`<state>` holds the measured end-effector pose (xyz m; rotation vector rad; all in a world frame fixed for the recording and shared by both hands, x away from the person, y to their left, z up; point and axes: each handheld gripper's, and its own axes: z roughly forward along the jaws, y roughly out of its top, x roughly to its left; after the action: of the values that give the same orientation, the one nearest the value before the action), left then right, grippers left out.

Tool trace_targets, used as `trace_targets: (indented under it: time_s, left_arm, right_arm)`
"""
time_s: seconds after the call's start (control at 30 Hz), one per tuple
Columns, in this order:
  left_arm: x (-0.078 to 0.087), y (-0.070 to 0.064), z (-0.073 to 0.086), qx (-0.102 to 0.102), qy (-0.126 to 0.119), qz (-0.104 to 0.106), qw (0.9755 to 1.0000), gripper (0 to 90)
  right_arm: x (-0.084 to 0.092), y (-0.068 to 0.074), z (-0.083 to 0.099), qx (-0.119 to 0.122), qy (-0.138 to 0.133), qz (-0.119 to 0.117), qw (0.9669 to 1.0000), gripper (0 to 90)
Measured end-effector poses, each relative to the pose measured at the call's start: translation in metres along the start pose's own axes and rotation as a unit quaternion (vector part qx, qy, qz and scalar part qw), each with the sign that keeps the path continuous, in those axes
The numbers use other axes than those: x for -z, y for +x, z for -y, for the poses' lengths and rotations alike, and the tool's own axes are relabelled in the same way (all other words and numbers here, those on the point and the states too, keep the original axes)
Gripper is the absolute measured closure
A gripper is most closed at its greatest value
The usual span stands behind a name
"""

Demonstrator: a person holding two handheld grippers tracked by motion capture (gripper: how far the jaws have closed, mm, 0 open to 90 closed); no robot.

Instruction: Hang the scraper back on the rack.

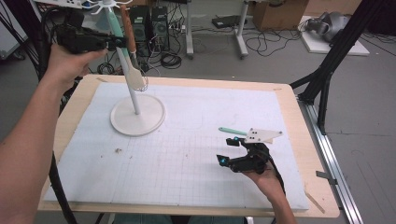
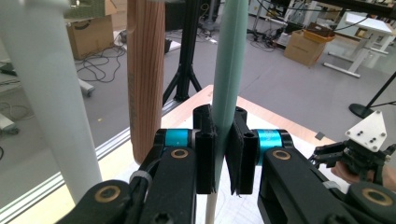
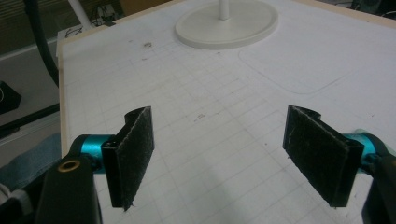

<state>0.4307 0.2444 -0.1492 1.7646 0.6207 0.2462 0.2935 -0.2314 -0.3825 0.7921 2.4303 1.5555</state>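
Up high, left tool [image 2: 223, 154] clamped on slim mint-green utensil handle [image 2: 229, 70], right tool [image 3: 229, 158] wide apart.

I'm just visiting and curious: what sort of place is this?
Probably a lab or workshop for recording handling tasks: a gridded work mat on a wooden table, computer towers and loose cables on the floor, and cardboard boxes behind.

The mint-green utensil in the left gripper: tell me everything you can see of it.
The mint-green utensil has a long, smooth handle that looks like plastic or silicone and hangs roughly upright beside the white rack pole. The left gripper is shut on it, black pads pressing both sides of the handle. Below the grip it narrows to a pale shaft. A wooden-handled utensil hangs right next to it; whether they touch cannot be told. Its top end runs out of the left gripper view.
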Motion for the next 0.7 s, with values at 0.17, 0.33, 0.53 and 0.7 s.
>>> trace_targets:
  time_s: [0.17, 0.33, 0.53, 0.7]
  left_arm:
    - [-0.0007, 0.0029, 0.0005, 0.008, -0.004, -0.002, 1.0, 82.4]
    - [-0.0006, 0.0043, 0.0002, 0.01, -0.007, -0.002, 0.9999, 82.3]
    - [-0.0009, 0.008, 0.0014, 0.015, -0.004, -0.009, 0.9998, 82.3]
    - [-0.0029, 0.0089, 0.0019, 0.017, 0.0, -0.015, 0.9997, 82.1]
  right_arm:
    - [-0.0008, 0.0016, -0.0002, 0.004, 0.001, -0.001, 1.0, 23.5]
    - [-0.0019, 0.0033, -0.0009, 0.008, 0.003, -0.002, 1.0, 23.5]
    - [-0.0025, 0.0055, -0.0021, 0.013, 0.001, -0.002, 0.9999, 23.5]
    - [-0.0023, 0.0054, -0.0022, 0.012, -0.001, -0.004, 0.9999, 23.5]
